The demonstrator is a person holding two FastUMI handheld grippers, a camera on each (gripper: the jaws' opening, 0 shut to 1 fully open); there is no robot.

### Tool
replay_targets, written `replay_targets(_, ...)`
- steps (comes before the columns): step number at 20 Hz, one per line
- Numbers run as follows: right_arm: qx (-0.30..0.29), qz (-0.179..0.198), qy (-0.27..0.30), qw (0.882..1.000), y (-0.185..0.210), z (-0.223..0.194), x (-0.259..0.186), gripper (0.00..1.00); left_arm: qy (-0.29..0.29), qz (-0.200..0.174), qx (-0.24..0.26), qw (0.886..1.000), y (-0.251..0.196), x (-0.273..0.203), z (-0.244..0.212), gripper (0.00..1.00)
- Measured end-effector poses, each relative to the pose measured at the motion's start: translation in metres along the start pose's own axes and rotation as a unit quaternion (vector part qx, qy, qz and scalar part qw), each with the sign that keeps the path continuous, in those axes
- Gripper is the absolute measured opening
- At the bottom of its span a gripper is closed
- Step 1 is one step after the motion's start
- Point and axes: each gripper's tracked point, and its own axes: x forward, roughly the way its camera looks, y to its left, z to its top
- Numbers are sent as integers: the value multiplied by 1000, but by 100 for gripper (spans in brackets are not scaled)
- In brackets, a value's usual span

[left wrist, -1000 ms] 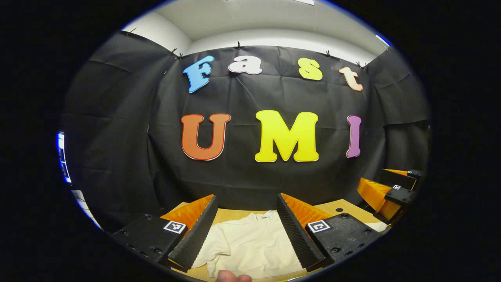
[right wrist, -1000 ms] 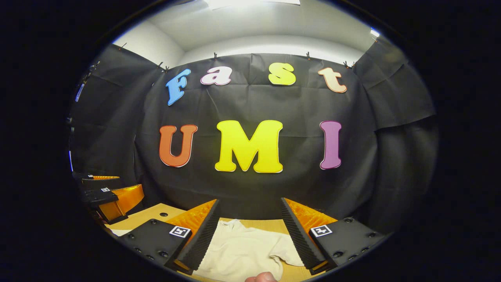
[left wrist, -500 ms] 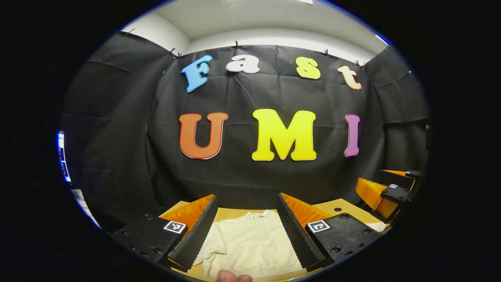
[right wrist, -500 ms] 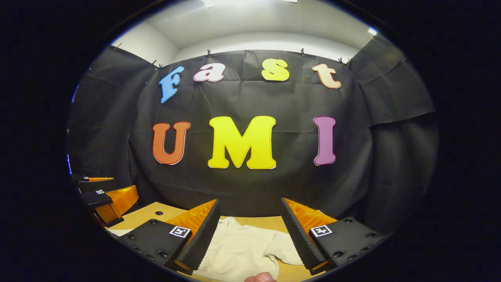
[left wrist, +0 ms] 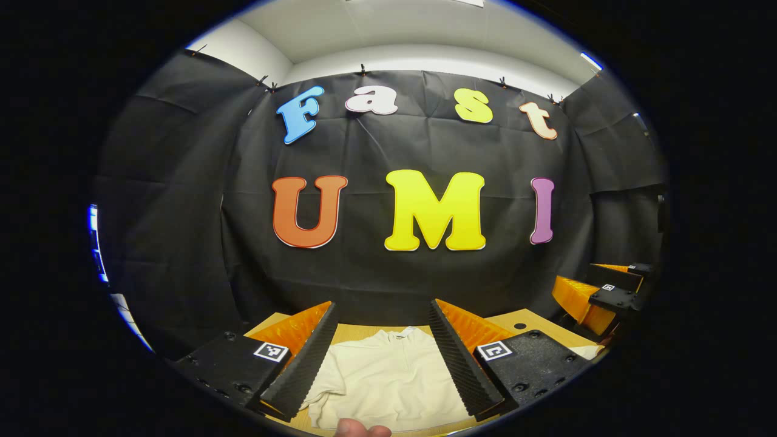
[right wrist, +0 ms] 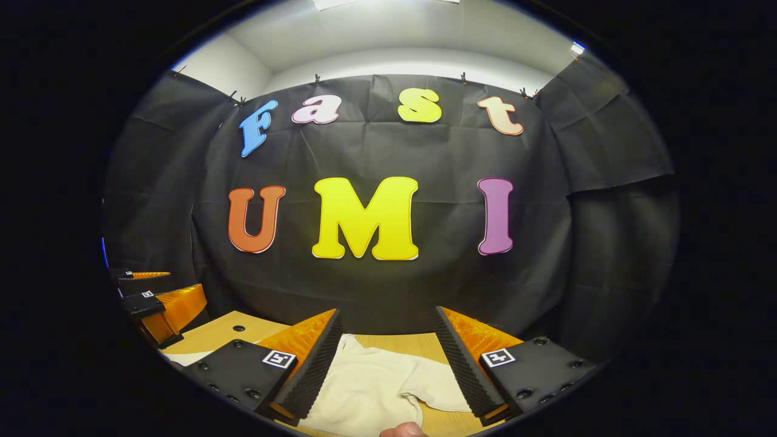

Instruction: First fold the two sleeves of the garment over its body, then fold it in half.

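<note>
left tool wide above garment | right tool wide | garment flat on desk

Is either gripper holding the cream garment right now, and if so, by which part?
Nothing is held. Both the left gripper and right gripper are open above the garment.

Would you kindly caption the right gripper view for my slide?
Open right claw poised above a cream garment lying on the wooden table.
</note>
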Motion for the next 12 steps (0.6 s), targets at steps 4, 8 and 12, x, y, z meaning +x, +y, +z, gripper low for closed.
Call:
replay_targets(4,6,-1,2,1000,-24,2,-3,95,8,-6,-2,1000,-9,-1,-2,97)
replay_targets(8,-7,-18,3,1000,-58,1,-6,95,14,-14,1,1000,-18,-1,-6,96)
replay_targets(12,-25,-47,18,998,-112,-7,-12,95,38,-30,-13,999,-36,1,-20,96)
